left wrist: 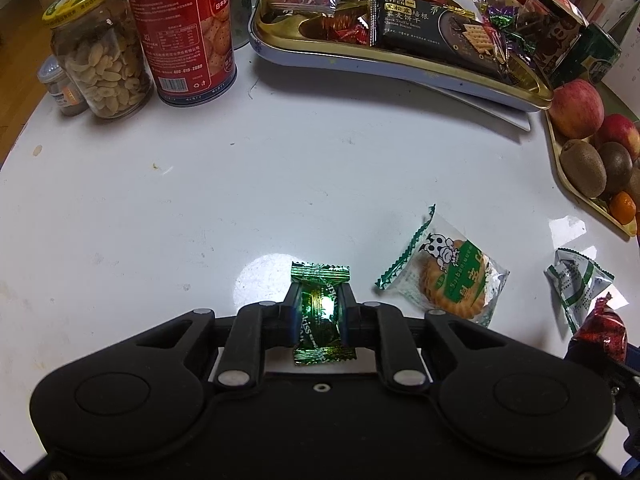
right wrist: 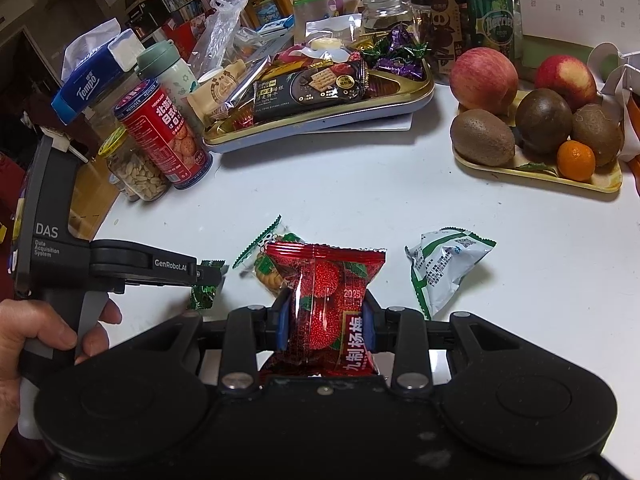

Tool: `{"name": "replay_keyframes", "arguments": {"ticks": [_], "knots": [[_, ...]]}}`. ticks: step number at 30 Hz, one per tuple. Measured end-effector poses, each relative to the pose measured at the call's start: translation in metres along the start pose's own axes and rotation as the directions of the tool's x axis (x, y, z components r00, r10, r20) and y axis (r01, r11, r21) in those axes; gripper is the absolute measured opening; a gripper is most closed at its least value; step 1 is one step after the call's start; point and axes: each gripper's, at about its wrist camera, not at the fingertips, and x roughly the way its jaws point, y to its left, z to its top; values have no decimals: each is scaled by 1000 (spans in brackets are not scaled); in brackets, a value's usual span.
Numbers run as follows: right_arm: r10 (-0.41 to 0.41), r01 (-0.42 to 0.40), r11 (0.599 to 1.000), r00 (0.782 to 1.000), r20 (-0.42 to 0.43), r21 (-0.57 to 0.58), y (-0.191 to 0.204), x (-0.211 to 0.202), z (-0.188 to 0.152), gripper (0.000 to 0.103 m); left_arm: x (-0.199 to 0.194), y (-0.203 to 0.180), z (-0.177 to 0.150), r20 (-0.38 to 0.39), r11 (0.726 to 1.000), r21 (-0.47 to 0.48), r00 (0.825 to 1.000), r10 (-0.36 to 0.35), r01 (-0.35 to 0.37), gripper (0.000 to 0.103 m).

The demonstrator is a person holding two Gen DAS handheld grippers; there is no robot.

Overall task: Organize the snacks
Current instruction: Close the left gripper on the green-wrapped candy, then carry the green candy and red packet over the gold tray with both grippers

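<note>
Green candy (left wrist: 322,312) pinched tight in left tool (left wrist: 320,314), near front edge of surface (left wrist: 240,168); red packet (right wrist: 328,308) clamped in right tool (right wrist: 326,320). Pick-up step done, apparently; next, carrying both to gold tray (left wrist: 400,62) at far edge.

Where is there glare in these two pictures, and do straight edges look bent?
Left wrist view: a round bright glare patch lies on the white table left of the green candy, whose foil also glints; the table's edge curves strongly. Right wrist view: the red snack packet shines in streaks, and the far shelves bow at the rim.
</note>
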Motion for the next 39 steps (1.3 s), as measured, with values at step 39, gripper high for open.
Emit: {"name": "replay_keyframes", "arguments": {"ticks": [39], "knots": [[-106, 106, 994, 994, -7, -15, -9, -3, -8, 36, -43, -16, -21, 76, 996, 90, 997, -24, 17, 23]]}}
